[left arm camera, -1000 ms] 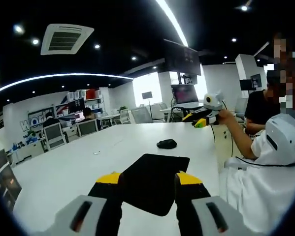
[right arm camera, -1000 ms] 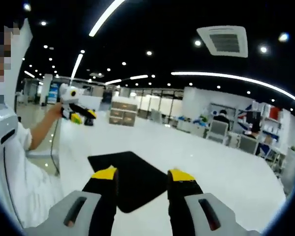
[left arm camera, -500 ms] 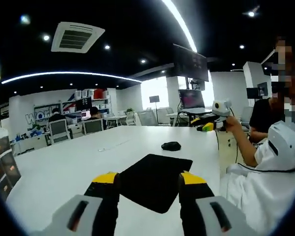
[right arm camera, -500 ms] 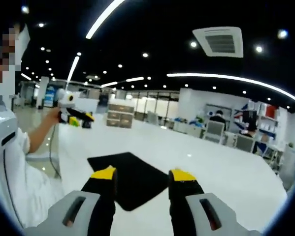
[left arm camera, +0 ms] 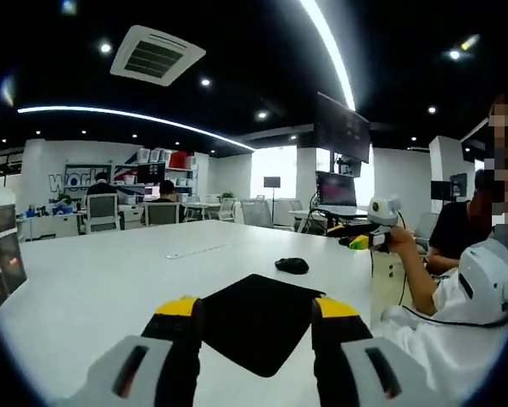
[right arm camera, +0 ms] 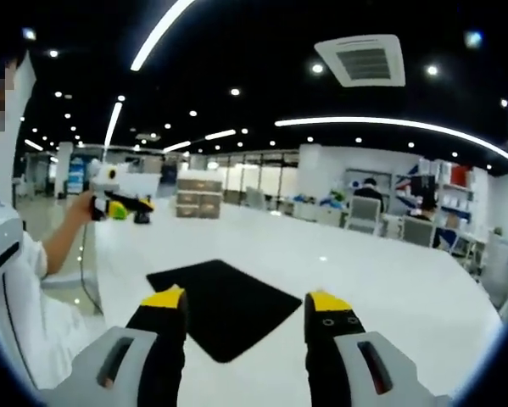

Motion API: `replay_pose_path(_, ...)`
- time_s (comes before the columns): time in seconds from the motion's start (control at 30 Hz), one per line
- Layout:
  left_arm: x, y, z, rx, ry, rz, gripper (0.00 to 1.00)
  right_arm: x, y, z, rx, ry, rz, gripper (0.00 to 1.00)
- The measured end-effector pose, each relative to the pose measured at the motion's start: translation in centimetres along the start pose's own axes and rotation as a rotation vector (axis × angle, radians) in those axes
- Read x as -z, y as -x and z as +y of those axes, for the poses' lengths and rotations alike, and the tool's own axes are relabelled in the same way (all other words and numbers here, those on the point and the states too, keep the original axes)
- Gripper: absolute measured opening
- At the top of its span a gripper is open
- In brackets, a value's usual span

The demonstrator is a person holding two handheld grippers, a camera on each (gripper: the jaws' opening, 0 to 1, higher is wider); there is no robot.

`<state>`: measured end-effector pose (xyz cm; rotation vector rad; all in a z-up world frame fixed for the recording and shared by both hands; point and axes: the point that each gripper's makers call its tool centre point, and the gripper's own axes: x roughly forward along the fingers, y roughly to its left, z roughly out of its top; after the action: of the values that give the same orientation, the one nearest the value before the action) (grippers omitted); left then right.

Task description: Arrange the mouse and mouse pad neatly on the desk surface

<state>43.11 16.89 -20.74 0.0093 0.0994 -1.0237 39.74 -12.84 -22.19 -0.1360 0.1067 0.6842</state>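
Observation:
A black mouse pad (left arm camera: pixel 258 318) lies on the white desk (left arm camera: pixel 92 288), just beyond my left gripper (left arm camera: pixel 256 309), whose yellow-tipped jaws stand open and hold nothing. A small black mouse (left arm camera: pixel 292 265) rests on the desk past the pad's far corner, apart from it. In the right gripper view the same mouse pad (right arm camera: pixel 224 297) lies ahead of my right gripper (right arm camera: pixel 245 301), also open with nothing in it. Each gripper shows in the other's view, held up over the desk edge: the right gripper (left arm camera: pixel 365 240) and the left gripper (right arm camera: pixel 118 204).
A person in white (left arm camera: pixel 457 339) sits at the desk's near edge. Office chairs (left arm camera: pixel 101 212), monitors (left arm camera: pixel 332 186) and other desks stand far behind. The desk (right arm camera: pixel 389 280) stretches wide and bare beyond the pad.
Both cameras have shifted and tilted a little. The right gripper's jaws have spread slightly wider. The pad and mouse lie where they were.

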Motion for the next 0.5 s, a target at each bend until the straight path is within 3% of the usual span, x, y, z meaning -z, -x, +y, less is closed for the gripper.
replay_pose_path(0.5,-0.49,0.34,-0.09,-0.011,-0.021,-0.011,0.53,-0.10,-0.08,-0.22,0.009,-0.025,-0.005,0.55)
